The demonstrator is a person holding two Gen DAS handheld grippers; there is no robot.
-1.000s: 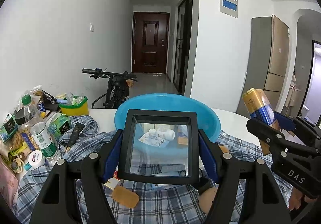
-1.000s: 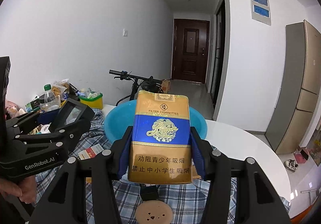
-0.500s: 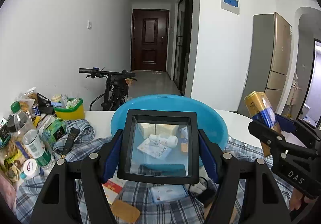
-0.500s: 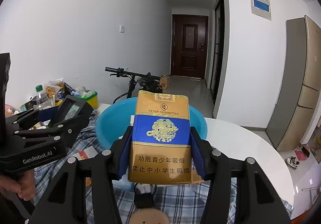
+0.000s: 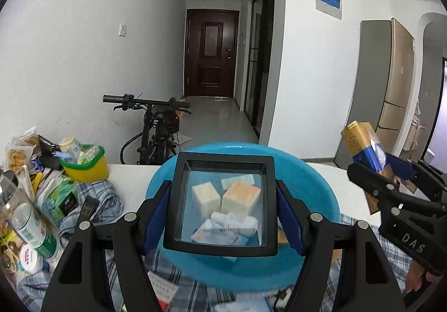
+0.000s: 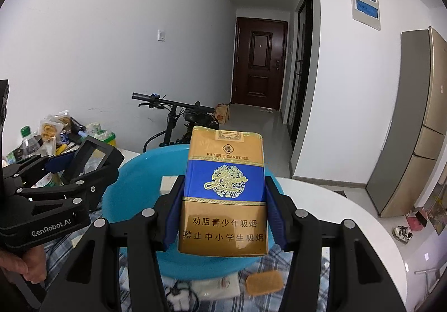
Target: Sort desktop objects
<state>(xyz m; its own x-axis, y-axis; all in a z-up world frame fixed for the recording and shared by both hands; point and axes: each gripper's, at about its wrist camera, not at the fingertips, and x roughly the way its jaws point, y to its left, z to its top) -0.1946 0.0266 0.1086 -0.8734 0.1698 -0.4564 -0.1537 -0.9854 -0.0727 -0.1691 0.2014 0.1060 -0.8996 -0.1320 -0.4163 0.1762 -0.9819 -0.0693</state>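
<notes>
My left gripper (image 5: 223, 207) is shut on a black-framed square magnifier (image 5: 220, 245), held over the blue basin (image 5: 321, 200). Through its lens I see pale boxes and a small white bottle lying in the basin. My right gripper (image 6: 223, 204) is shut on a gold and blue cigarette pack (image 6: 225, 191), upright above the blue basin (image 6: 131, 180). In the left wrist view the cigarette pack (image 5: 363, 144) and right gripper (image 5: 391, 180) hang at the right. In the right wrist view the left gripper (image 6: 83, 162) with the magnifier (image 6: 90, 158) is at the left.
A plaid shirt (image 5: 95, 200) covers the white round table (image 6: 349, 217). At the left stand a water bottle (image 5: 28, 217), snack packets and a yellow-green tub (image 5: 83, 162). A tan pad (image 6: 264, 282) and small packets lie near the basin's front. A bicycle (image 5: 156, 122) stands behind the table.
Both grippers have moved forward over the table toward the basin, which now looks larger and nearer. The magnifier now frames the basin's contents. Both grips are unchanged.
</notes>
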